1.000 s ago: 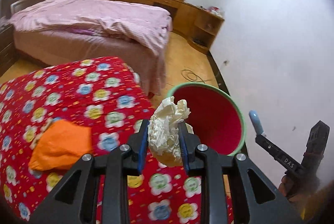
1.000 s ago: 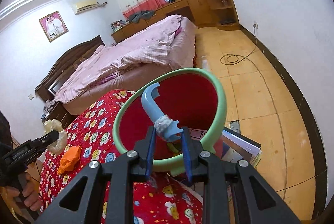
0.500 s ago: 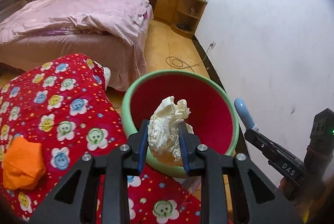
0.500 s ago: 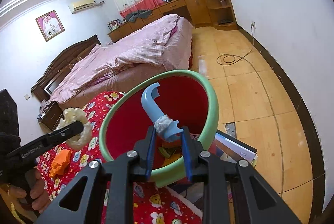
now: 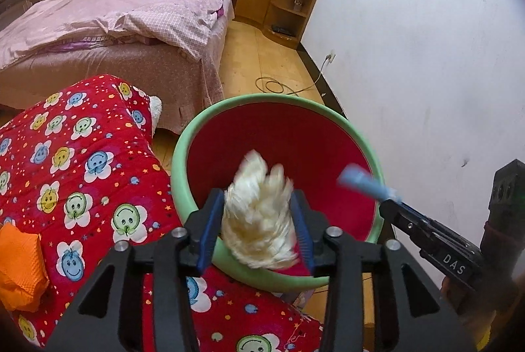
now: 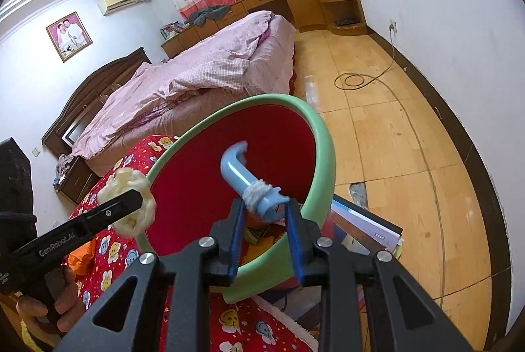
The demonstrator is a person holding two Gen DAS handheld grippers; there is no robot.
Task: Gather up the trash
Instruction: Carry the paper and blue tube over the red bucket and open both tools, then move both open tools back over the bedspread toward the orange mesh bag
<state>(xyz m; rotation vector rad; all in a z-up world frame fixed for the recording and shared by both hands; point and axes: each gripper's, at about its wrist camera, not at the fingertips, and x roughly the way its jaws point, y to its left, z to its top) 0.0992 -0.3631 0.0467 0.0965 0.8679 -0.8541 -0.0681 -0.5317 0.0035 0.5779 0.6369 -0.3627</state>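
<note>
A red bin with a green rim (image 5: pixel 183 161) stands beside the red flowered quilt (image 5: pixel 82 171). My left gripper (image 5: pixel 256 192) hangs over the bin's near edge and its jaws are opening. The crumpled cream paper wad (image 5: pixel 259 220) is blurred between the pads and looks loose. My right gripper (image 6: pixel 265 204) is over the bin (image 6: pixel 325 155), shut on a blue plastic hook (image 6: pixel 234 168) wrapped with white string. In the right wrist view the left gripper (image 6: pixel 137 197) and the wad (image 6: pixel 128 179) show at the bin's left rim. Some scraps (image 6: pixel 256 232) lie inside.
An orange crumpled piece (image 5: pixel 19 266) lies on the quilt at the left. Books and papers (image 6: pixel 364 227) are stacked on the floor beside the bin. A pink bed (image 5: pixel 115 13) stands behind, and a cable (image 6: pixel 354 79) coils on the wooden floor by the white wall.
My left gripper moved right from above the quilt to over the bin, and its jaws have spread off the paper wad. My right gripper came slightly closer to the bin, still gripping the blue hook.
</note>
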